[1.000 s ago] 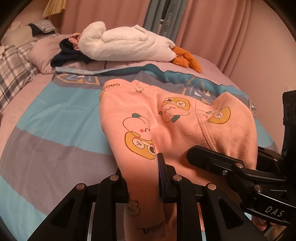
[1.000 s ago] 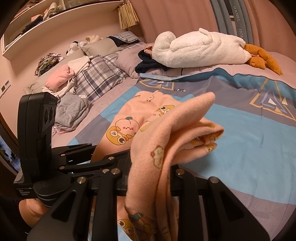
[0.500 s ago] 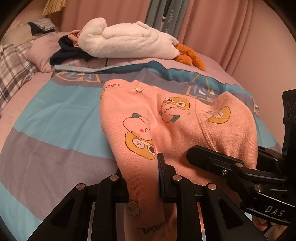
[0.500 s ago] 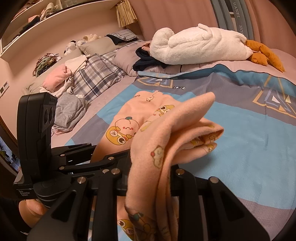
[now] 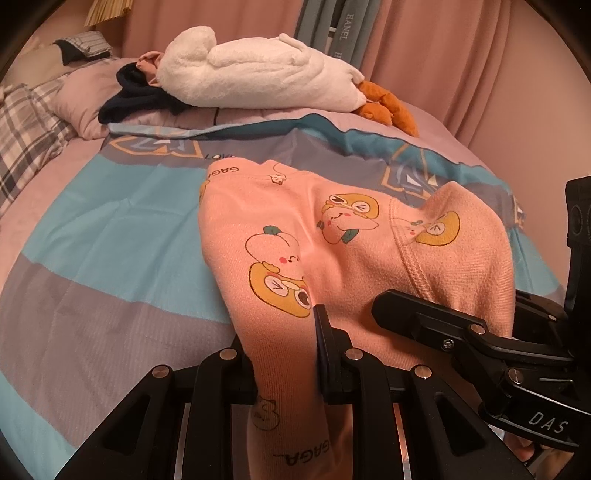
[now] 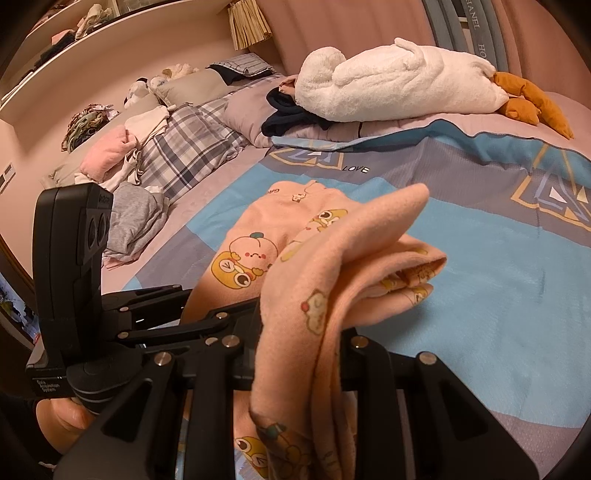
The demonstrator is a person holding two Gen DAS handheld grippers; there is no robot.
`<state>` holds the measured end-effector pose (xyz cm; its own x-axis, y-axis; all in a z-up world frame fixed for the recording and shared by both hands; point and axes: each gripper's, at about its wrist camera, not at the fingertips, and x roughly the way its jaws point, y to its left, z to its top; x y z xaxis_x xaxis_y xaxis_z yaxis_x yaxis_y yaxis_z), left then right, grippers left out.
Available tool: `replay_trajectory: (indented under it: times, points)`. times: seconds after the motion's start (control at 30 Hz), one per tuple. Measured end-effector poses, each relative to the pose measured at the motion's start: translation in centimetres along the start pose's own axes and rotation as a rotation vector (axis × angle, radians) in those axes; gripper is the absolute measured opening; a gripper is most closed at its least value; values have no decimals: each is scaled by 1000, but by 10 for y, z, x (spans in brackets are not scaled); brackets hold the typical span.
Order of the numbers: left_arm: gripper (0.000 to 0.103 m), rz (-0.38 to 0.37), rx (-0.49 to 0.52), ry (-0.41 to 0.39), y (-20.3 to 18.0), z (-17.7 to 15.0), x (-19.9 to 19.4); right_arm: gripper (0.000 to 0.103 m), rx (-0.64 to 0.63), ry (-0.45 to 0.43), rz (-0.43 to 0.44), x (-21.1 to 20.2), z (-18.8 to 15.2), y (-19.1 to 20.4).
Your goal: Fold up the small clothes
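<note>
I have the left gripper and right gripper each clamped on the peach cartoon-print garment, mid-fold over the bedspread; next, I'd lay it flat.

This is a bedroom in a home. A wide bed fills both views, spread with a blue, grey and lilac blanket printed with triangle motifs. Near its far edge lie a long white plush toy with orange feet, a dark garment and lilac pillows. Toward the bed's left edge sit a plaid cover and loose heaps of pink, white and grey clothes. Pink curtains hang behind, and a wall shelf holds more folded clothing
</note>
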<state>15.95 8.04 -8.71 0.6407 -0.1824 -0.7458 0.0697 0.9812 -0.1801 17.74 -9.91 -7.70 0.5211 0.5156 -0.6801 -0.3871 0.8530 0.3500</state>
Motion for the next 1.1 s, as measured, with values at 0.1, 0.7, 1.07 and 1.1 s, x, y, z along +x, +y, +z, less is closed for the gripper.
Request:
replay_trajectory:
  times: [0.1, 0.7, 1.07, 1.1]
  points:
    - [20, 0, -1, 0, 0, 0, 0, 25, 0, 1, -1, 2, 1, -1]
    - [20, 12, 4, 18, 5, 6, 16, 25, 18, 12, 1, 16, 4, -11]
    - [20, 19, 3, 41, 5, 5, 26, 25, 33, 31, -2, 25, 1, -16]
    - [20, 20, 2, 43, 5, 5, 27, 25, 36, 33, -1, 26, 1, -16]
